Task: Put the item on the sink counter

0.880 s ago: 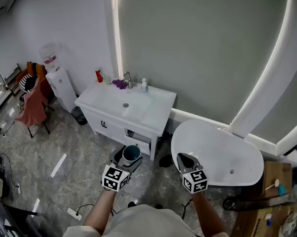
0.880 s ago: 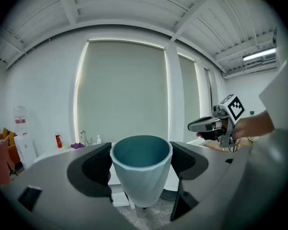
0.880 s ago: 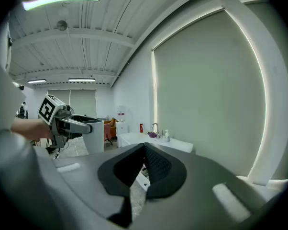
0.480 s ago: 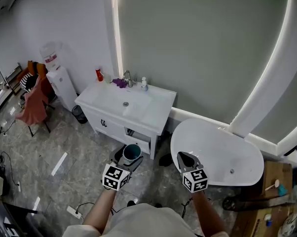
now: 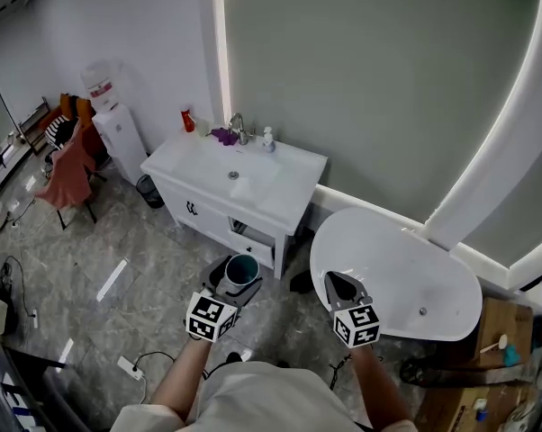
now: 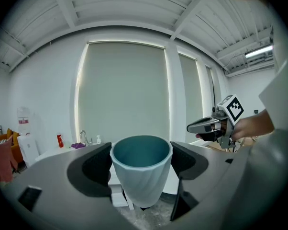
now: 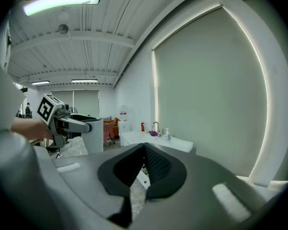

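Note:
A pale blue ribbed cup (image 6: 141, 174) with a teal inside stands upright between the jaws of my left gripper (image 6: 141, 162), which is shut on it. From the head view the cup (image 5: 241, 271) hangs over the floor in front of the white sink counter (image 5: 289, 183), well short of it. My right gripper (image 5: 342, 288) is shut with nothing in it, held beside the white bathtub (image 5: 392, 273). In the right gripper view my right gripper (image 7: 144, 164) has its pads pressed together, and the left gripper with the cup (image 7: 89, 134) shows at the left.
On the counter's back edge stand a red bottle (image 5: 187, 120), a purple item (image 5: 223, 136), a tap (image 5: 238, 126) and a small white bottle (image 5: 268, 139). A water dispenser (image 5: 113, 124) and a chair with red cloth (image 5: 68, 174) are at the left. Cables lie on the floor (image 5: 127, 365).
The view has shifted a little: the sink counter now sits slightly lower and to the right in the head view. Both grippers keep their places and holds.

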Demonstrator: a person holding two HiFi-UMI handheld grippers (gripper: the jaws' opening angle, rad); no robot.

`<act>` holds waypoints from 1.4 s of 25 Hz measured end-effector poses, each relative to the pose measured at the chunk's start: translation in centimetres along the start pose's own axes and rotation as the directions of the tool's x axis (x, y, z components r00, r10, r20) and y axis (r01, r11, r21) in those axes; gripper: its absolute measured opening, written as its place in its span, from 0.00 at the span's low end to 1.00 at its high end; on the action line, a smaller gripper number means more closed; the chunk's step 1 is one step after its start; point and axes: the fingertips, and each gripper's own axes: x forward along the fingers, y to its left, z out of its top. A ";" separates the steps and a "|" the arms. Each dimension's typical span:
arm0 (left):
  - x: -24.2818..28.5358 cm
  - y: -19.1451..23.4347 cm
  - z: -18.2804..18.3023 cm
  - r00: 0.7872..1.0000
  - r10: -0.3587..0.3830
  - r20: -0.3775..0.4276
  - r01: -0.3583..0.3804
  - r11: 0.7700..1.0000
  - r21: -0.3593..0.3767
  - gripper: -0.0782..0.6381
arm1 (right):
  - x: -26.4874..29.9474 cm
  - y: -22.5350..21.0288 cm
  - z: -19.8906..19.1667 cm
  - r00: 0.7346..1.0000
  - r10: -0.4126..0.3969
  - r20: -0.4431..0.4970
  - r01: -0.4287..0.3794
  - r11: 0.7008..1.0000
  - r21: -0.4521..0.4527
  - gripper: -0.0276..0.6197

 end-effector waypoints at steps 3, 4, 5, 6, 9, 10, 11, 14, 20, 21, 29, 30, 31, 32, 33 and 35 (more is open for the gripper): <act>0.1 -0.9 -0.4 1.000 0.020 0.001 -0.020 1.000 -0.007 0.64 | -0.3 -0.5 -0.6 1.000 0.021 -0.006 -0.021 1.000 -0.003 0.06; 0.1 -1.2 -0.5 1.000 0.026 0.000 -0.026 1.000 -0.010 0.64 | -0.4 -0.6 -0.9 1.000 0.026 -0.010 -0.026 1.000 -0.003 0.06; 0.1 -1.4 -0.7 1.000 0.031 -0.002 -0.031 0.999 -0.014 0.64 | -0.5 -0.8 -1.2 0.999 0.031 -0.014 -0.031 1.000 -0.003 0.06; 0.1 -1.6 -0.9 0.999 0.035 -0.003 -0.035 0.999 -0.018 0.64 | -0.5 -0.9 -1.4 0.999 0.034 -0.018 -0.034 0.999 -0.003 0.06; 0.2 -2.0 -1.1 0.999 0.045 -0.009 -0.045 0.999 -0.026 0.64 | -0.4 -1.3 -1.6 0.999 0.041 -0.023 -0.041 0.999 0.001 0.06; 0.3 -2.0 -1.2 0.999 0.046 -0.011 -0.046 0.999 -0.026 0.64 | -0.3 -1.3 -1.6 0.999 0.044 -0.023 -0.044 0.999 0.003 0.06; 0.4 -2.0 -1.2 0.999 0.047 -0.012 -0.048 0.999 -0.027 0.64 | -0.2 -1.4 -1.6 0.999 0.047 -0.024 -0.047 0.999 0.004 0.06; 0.7 -1.5 -1.1 0.998 0.054 -0.012 -0.054 0.998 -0.027 0.64 | 0.6 -1.5 -1.6 0.998 0.054 -0.025 -0.054 0.999 0.004 0.06; 2.4 0.7 -1.0 0.999 0.048 -0.007 -0.048 0.998 -0.033 0.64 | 3.2 -2.1 -1.3 0.998 0.048 -0.037 -0.048 0.999 0.000 0.06; 2.8 1.2 -1.1 0.999 0.045 -0.007 -0.045 0.998 -0.035 0.64 | 3.7 -2.3 -1.3 0.998 0.045 -0.039 -0.045 0.999 0.000 0.06; 7.7 6.6 -0.6 1.000 0.004 -0.009 -0.005 0.999 -0.039 0.64 | 9.6 -3.8 0.1 0.998 0.010 -0.064 -0.010 1.000 -0.011 0.06; 8.3 7.4 -0.5 1.000 -0.004 -0.010 0.003 0.999 -0.039 0.64 | 10.4 -4.0 0.3 0.998 0.001 -0.066 -0.002 1.000 -0.009 0.06; 8.9 8.1 -0.4 1.000 -0.012 -0.012 0.011 0.999 -0.038 0.64 | 11.2 -4.2 0.5 0.998 -0.008 -0.068 0.007 1.000 -0.006 0.06; 9.5 8.8 -0.4 1.000 -0.019 -0.014 0.019 0.999 -0.037 0.64 | 11.9 -4.4 0.7 0.997 -0.016 -0.069 0.016 1.000 -0.003 0.06; 10.0 9.5 -0.3 0.999 -0.028 -0.016 0.027 0.999 -0.034 0.64 | 12.6 -4.6 0.9 0.997 -0.025 -0.071 0.025 1.000 0.000 0.06; 11.1 10.9 0.1 0.999 -0.050 -0.015 0.049 0.998 -0.025 0.64 | 14.2 -4.9 1.2 0.996 -0.043 -0.074 0.043 0.999 0.006 0.06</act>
